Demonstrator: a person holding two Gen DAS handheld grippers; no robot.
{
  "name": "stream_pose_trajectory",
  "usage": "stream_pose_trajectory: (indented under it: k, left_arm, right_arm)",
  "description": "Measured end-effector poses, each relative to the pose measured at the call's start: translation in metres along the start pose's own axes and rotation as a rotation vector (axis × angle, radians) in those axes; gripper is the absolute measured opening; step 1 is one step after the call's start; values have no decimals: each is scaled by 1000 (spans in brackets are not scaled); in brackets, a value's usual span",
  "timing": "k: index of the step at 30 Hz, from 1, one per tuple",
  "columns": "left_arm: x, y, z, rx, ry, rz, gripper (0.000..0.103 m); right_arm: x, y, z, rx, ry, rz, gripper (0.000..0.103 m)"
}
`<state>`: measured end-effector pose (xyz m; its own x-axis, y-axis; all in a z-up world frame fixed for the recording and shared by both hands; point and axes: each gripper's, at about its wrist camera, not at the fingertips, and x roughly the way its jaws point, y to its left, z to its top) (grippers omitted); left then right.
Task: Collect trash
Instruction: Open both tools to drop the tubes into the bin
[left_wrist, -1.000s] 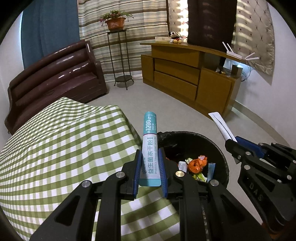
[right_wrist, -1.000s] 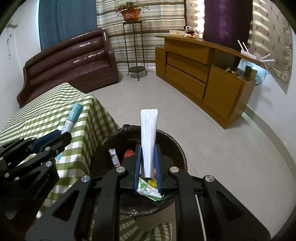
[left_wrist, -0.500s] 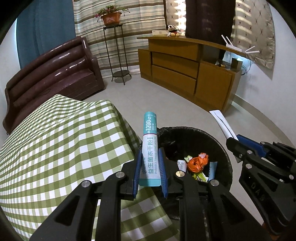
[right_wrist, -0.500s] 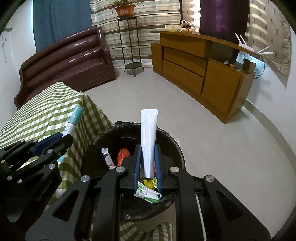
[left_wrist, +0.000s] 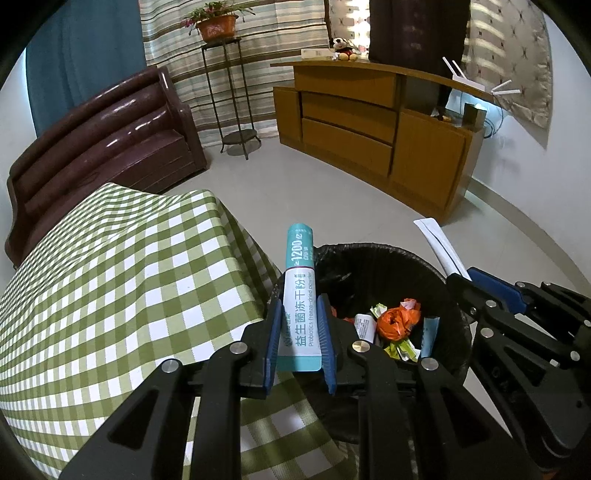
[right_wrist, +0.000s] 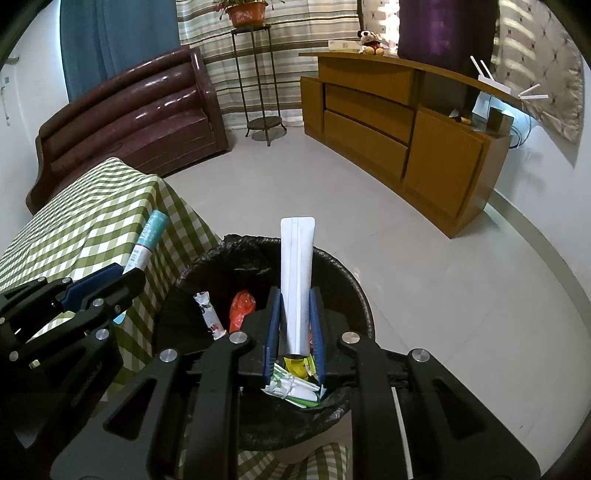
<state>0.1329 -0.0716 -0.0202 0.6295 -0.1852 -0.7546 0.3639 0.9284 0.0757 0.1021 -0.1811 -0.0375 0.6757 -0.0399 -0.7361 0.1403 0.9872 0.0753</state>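
My left gripper (left_wrist: 299, 308) is shut on a teal and white powder sachet (left_wrist: 300, 258) that stands up between the blue pads, over the table's edge beside the bin. A flat white packet (right_wrist: 295, 251) is upright in my right gripper (right_wrist: 295, 297), which is shut on it above the bin's mouth. The black-lined trash bin (left_wrist: 369, 249) holds an orange wrapper (left_wrist: 399, 319) and several small packets. In the left wrist view the right gripper (left_wrist: 467, 280) sits at the bin's right rim with the white packet (left_wrist: 437, 245). In the right wrist view the left gripper (right_wrist: 125, 275) and its sachet (right_wrist: 149, 236) are at the left.
A table with a green checked cloth (left_wrist: 110, 277) borders the bin on the left. Behind it stand a dark brown sofa (left_wrist: 103, 147), a metal plant stand (left_wrist: 231, 92) and a wooden sideboard (left_wrist: 369, 129). Pale tiled floor (right_wrist: 443, 277) lies to the right of the bin.
Both grippers have come a little forward and down towards the bin, which now looks larger and nearer. Each still grips its packet.
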Motion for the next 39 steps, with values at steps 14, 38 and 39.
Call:
stream_pose_trajectory:
  k: [14, 38, 39]
  left_arm:
    - [3, -1, -2, 4, 8, 9, 32]
    - [-4, 7, -5, -25, -9, 7, 68]
    - [-4, 8, -5, -28, -12, 6, 71]
  right_arm:
    - [3, -1, -1, 7, 0, -2, 23]
    - [-5, -12, 0, 38, -37, -49, 56]
    - [-6, -13, 1, 42, -38, -51, 57]
